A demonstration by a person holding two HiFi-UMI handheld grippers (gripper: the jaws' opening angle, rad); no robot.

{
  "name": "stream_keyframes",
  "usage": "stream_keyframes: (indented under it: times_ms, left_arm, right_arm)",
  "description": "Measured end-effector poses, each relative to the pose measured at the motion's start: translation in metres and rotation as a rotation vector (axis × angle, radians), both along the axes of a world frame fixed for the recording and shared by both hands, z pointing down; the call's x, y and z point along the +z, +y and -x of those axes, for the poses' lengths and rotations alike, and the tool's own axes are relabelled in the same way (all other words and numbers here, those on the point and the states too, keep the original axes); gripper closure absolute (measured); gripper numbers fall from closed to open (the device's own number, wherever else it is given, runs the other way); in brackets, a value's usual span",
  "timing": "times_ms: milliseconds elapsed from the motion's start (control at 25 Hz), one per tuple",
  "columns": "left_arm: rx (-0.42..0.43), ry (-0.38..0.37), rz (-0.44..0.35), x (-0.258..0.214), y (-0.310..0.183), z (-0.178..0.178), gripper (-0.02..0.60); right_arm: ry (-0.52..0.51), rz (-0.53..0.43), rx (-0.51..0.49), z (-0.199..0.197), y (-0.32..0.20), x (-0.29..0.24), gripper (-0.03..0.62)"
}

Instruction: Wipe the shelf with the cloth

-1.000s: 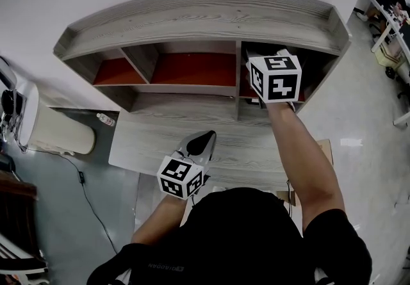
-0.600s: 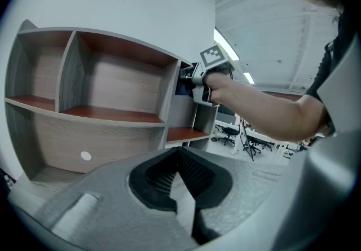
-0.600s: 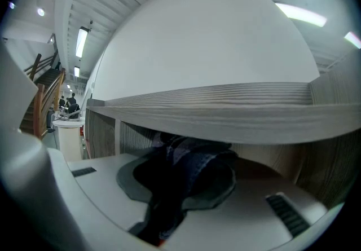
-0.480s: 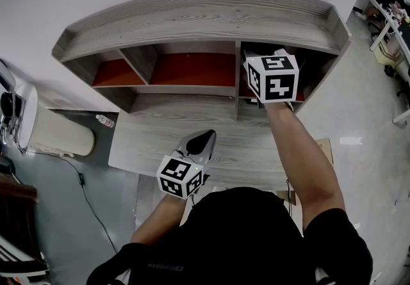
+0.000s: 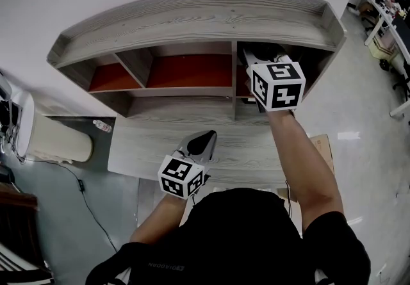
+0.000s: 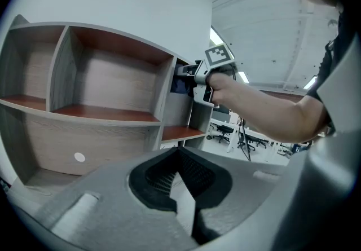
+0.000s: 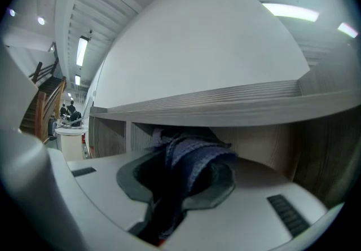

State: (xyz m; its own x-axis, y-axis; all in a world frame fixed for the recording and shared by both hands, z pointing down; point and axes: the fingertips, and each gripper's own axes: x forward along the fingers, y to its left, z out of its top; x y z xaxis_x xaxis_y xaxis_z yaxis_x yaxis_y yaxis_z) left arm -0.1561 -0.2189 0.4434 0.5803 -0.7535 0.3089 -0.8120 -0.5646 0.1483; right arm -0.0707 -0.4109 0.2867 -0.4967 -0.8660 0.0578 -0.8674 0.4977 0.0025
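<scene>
The shelf (image 5: 192, 18) is a grey wood unit with orange-red boards (image 5: 189, 71) in its upper compartments. My right gripper (image 5: 266, 59) reaches into the upper right compartment, its marker cube (image 5: 277, 85) in front of the opening. It is shut on a dark blue cloth (image 7: 189, 159), which bulges out between the jaws under the shelf's top board (image 7: 225, 103). My left gripper (image 5: 202, 141) is held low in front of the shelf's lower board, shut with nothing in it (image 6: 179, 157). In the left gripper view the right gripper (image 6: 210, 72) shows at the right compartment.
A vertical divider (image 5: 234, 79) walls off the right compartment on its left. A white cylindrical appliance (image 5: 54, 136) and a small bottle (image 5: 102, 126) lie left of the shelf. Desks and office chairs (image 6: 231, 131) stand beyond the shelf's right side.
The right gripper with the cloth has shifted slightly to the right and toward me inside the right compartment. The left gripper has stayed put.
</scene>
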Motion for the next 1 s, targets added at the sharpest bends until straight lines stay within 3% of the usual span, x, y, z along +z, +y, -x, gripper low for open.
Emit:
stream_keyframes:
  times_ms: [200, 560, 760, 1000]
  left_arm:
    - [0.071, 0.004, -0.015, -0.003, -0.001, -0.009, 0.574]
    - [0.192, 0.006, -0.011, 0.001, 0.010, -0.017, 0.574]
    - [0.254, 0.012, -0.008, 0.004, 0.019, -0.026, 0.574]
    - [0.253, 0.031, -0.021, -0.002, 0.029, -0.033, 0.574]
  right_arm:
    - [-0.047, -0.019, 0.039, -0.023, 0.023, 0.002, 0.499]
    - [-0.114, 0.046, 0.105, -0.057, 0.089, 0.047, 0.498]
    - [-0.158, 0.082, 0.093, -0.064, 0.134, 0.077, 0.497]
    - [-0.118, 0.102, 0.027, -0.057, 0.182, 0.101, 0.499]
